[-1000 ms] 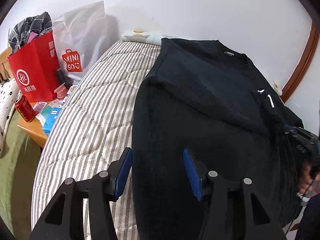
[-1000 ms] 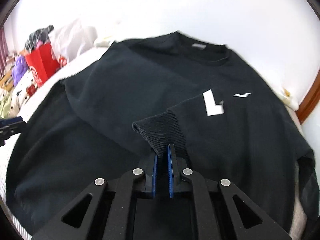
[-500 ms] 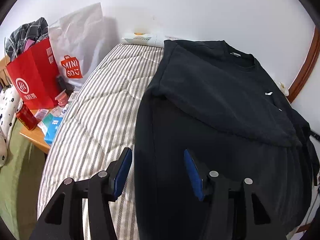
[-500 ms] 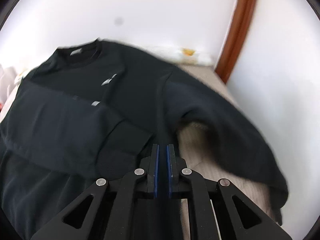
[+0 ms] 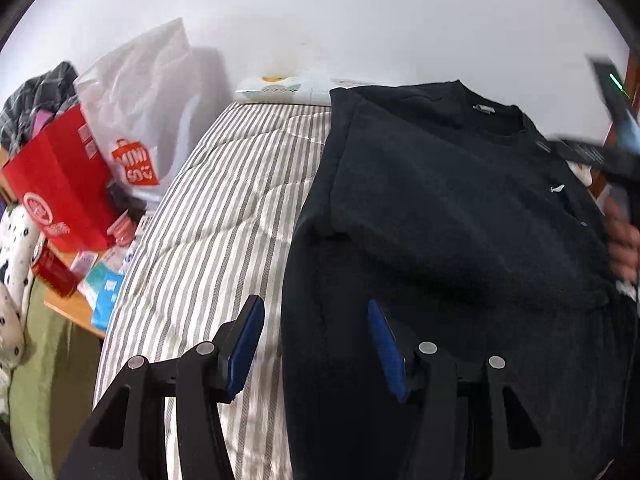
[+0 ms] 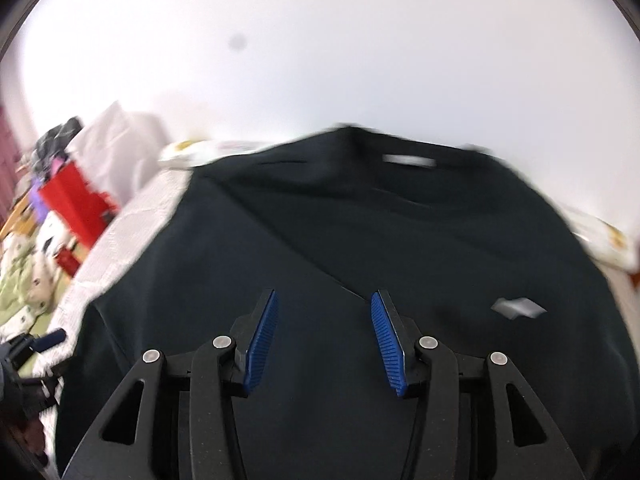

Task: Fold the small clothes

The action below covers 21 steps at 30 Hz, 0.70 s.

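A black sweatshirt lies flat on the striped mattress, collar toward the wall, with one sleeve folded across its chest. My left gripper hovers open over the garment's left side edge, and that edge runs between its blue pads without being pinched. My right gripper is above the middle of the sweatshirt. Its jaws are opening and nothing is between them. It also appears, blurred, as the right gripper at the far right of the left wrist view, held by a hand.
A red paper bag, a white shopping bag and a red can crowd a wooden side table left of the bed. A pillow lies at the head, against the white wall.
The right gripper let go of the sleeve cuff, swung off to the right and back over the sweatshirt, and its jaws came apart. The left gripper drifted a little along the garment's left edge.
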Each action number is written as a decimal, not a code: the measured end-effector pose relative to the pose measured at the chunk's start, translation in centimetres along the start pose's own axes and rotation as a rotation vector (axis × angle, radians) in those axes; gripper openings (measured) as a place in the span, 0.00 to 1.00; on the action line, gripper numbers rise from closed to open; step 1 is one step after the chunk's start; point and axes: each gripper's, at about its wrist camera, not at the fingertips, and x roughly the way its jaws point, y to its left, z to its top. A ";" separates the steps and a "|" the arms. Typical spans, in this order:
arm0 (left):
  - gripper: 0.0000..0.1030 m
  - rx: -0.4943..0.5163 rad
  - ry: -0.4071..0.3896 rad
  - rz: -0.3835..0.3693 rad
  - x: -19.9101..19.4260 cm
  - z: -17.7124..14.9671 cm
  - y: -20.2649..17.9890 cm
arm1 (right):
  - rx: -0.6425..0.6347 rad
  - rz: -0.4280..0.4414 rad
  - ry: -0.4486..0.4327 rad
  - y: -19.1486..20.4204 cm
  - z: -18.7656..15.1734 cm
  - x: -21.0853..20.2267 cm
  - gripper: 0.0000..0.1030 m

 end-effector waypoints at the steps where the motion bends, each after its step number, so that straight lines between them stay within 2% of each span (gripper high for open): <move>1: 0.50 0.012 0.005 0.004 0.5 0.3 0.0 | -0.016 0.023 0.006 1.1 0.7 1.3 0.47; 4: 0.49 0.023 0.010 0.008 1.8 0.8 0.4 | -0.065 0.080 0.042 4.0 3.3 5.8 0.47; 6: 0.43 0.026 0.016 -0.002 2.7 1.1 0.7 | -0.096 0.106 0.059 5.7 4.6 8.1 0.47; 10: 0.39 0.053 0.023 -0.022 4.3 1.8 0.4 | -0.121 0.151 0.082 7.6 7.0 12.9 0.47; 12: 0.38 0.076 0.013 -0.029 4.8 2.1 0.0 | -0.118 0.177 0.086 8.0 7.7 13.9 0.47; 14: 0.29 0.086 -0.001 -0.033 5.3 2.5 -0.3 | -0.125 0.223 0.088 8.5 8.6 15.2 0.47; 15: 0.27 0.084 -0.003 -0.040 5.4 2.8 -0.3 | -0.129 0.245 0.100 8.7 9.0 15.9 0.45; 16: 0.21 0.080 -0.004 -0.053 5.4 2.9 -0.2 | -0.125 0.262 0.104 8.9 9.2 16.2 0.30; 17: 0.13 0.076 -0.007 -0.064 5.4 3.0 -0.1 | -0.120 0.287 0.114 9.0 9.6 16.4 0.10; 21: 0.11 0.048 -0.038 -0.080 4.7 3.2 0.8 | -0.161 0.306 0.068 10.1 10.7 15.8 0.08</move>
